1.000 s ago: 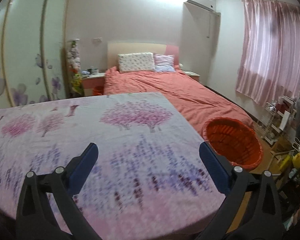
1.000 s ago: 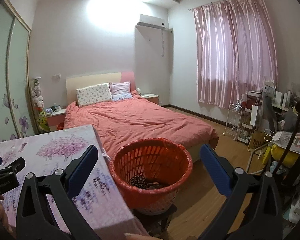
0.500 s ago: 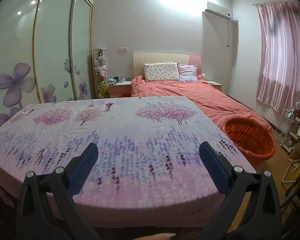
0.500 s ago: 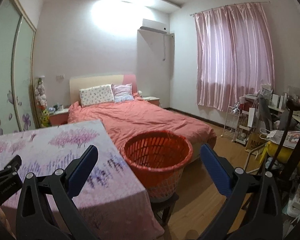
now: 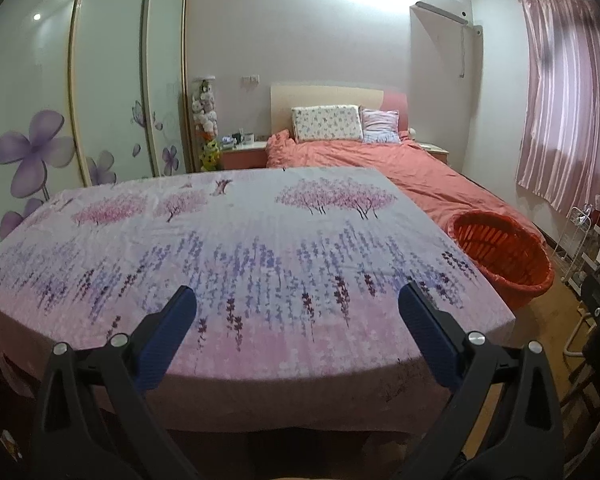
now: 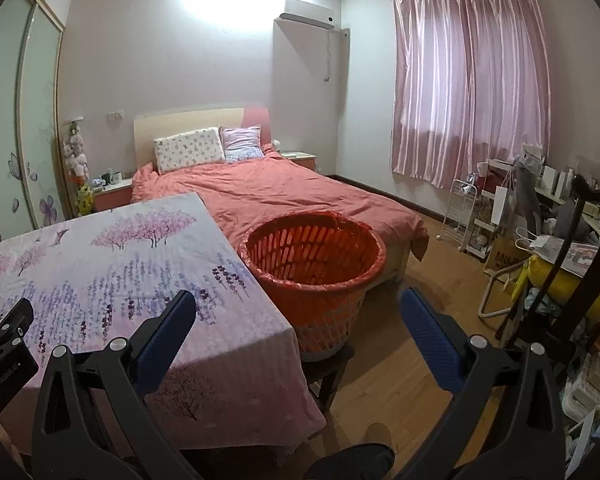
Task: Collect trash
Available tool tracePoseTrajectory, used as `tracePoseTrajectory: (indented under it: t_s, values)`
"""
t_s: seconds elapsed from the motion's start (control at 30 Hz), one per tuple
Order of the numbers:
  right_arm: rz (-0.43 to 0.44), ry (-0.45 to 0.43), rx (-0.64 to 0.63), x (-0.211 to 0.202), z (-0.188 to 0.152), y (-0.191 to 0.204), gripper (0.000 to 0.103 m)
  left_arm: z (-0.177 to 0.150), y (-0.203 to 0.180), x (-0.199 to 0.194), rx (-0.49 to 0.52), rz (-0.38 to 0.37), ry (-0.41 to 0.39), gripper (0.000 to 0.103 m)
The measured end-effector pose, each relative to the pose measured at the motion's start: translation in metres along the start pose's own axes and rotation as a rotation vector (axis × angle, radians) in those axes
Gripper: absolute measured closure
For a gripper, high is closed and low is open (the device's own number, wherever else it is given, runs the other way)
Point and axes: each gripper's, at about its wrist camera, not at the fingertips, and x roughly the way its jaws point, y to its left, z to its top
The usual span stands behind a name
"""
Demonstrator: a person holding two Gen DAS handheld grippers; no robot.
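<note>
An orange slatted basket (image 6: 314, 268) lined with a red bag stands on a dark stool beside the table's right edge; it also shows at the right of the left wrist view as the basket (image 5: 500, 254). From here I cannot see into it. My left gripper (image 5: 296, 312) is open over the near edge of the floral-cloth table (image 5: 240, 240), nothing between its blue pads. My right gripper (image 6: 298, 312) is open too, empty, hovering near the table's right corner and the basket. I see no trash on the cloth.
A bed with a coral duvet (image 6: 284, 196) lies behind the table. Cluttered racks and bags (image 6: 540, 240) fill the right side. Wardrobe doors with flower prints (image 5: 80, 120) line the left. Wood floor (image 6: 412, 360) lies between basket and racks. A dark shoe (image 6: 352, 460) shows below.
Both grippers have pulled back and risen from the table and basket. The left view swung left, taking in the whole tabletop. The basket's inside dropped out of the right view.
</note>
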Motion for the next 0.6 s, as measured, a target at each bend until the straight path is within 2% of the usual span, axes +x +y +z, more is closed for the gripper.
tracePoseTrajectory:
  t_s: [0.3,0.6]
  values:
    - [-0.048,0.027,-0.002,0.0037,-0.0055,-0.0022,0.002,-0.0034,-0.0051,0.002,0.009,0.011,0.016,0.004]
    - [-0.044,0.048,-0.012,0.0052,-0.0077,-0.0019,0.002,-0.0041,-0.0056,0.0045,0.011,0.014,0.028,0.004]
